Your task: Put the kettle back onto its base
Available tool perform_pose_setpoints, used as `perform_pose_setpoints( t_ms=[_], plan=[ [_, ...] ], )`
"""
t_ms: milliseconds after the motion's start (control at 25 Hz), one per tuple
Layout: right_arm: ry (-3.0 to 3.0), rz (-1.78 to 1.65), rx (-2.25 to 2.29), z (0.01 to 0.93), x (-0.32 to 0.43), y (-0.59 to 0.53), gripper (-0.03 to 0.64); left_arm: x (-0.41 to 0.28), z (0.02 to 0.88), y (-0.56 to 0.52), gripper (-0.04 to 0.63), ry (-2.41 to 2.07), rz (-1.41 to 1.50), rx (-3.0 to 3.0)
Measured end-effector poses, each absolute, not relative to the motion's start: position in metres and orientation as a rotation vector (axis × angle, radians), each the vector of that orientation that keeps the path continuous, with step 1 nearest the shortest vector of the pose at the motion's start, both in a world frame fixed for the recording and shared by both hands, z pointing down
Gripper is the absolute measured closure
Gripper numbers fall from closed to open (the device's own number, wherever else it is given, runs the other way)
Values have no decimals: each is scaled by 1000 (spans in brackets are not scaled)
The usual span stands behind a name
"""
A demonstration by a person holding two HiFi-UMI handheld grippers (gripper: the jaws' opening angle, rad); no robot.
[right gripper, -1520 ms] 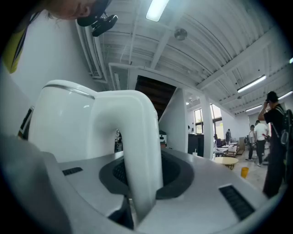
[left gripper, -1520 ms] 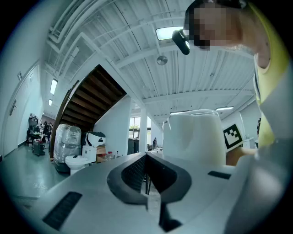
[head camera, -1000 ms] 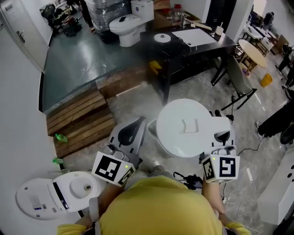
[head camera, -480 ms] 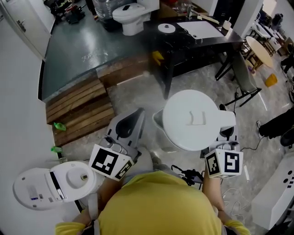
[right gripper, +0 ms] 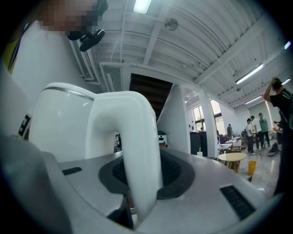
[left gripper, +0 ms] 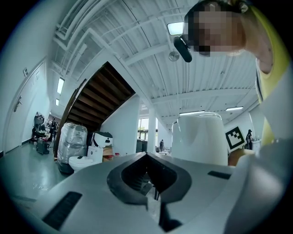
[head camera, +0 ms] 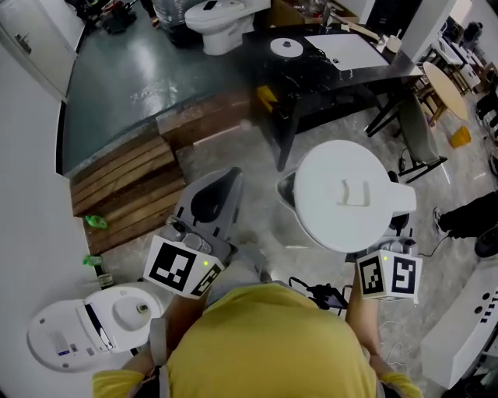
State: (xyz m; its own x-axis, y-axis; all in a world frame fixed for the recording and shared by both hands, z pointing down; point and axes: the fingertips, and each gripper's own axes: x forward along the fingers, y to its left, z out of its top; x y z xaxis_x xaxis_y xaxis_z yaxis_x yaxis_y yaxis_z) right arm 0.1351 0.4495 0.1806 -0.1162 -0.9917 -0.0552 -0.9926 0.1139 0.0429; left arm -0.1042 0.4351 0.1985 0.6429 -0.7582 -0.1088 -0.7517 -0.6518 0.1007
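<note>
Kettle rigid, smooth, maybe water-heavy; right gripper clamped on its handle, the sound hold; left gripper closed, empty, beside kettle

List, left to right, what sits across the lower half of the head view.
In order: white toilet-like fixture on the floor → left gripper → kettle → white cabinet at the right edge.

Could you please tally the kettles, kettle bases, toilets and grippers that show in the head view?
Kettle: 1
Kettle base: 1
Toilets: 2, top toilet and lower-left toilet
Grippers: 2, left gripper and right gripper
Total: 6
</note>
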Motion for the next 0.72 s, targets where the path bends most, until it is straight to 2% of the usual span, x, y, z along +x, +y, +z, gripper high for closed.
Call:
perform_pose_setpoints(
  t_ms=[720],
  plan=[
    [2146,117,-2241,170,137,320,517,-123,205,286,594,-1118,-202,2851]
  ],
)
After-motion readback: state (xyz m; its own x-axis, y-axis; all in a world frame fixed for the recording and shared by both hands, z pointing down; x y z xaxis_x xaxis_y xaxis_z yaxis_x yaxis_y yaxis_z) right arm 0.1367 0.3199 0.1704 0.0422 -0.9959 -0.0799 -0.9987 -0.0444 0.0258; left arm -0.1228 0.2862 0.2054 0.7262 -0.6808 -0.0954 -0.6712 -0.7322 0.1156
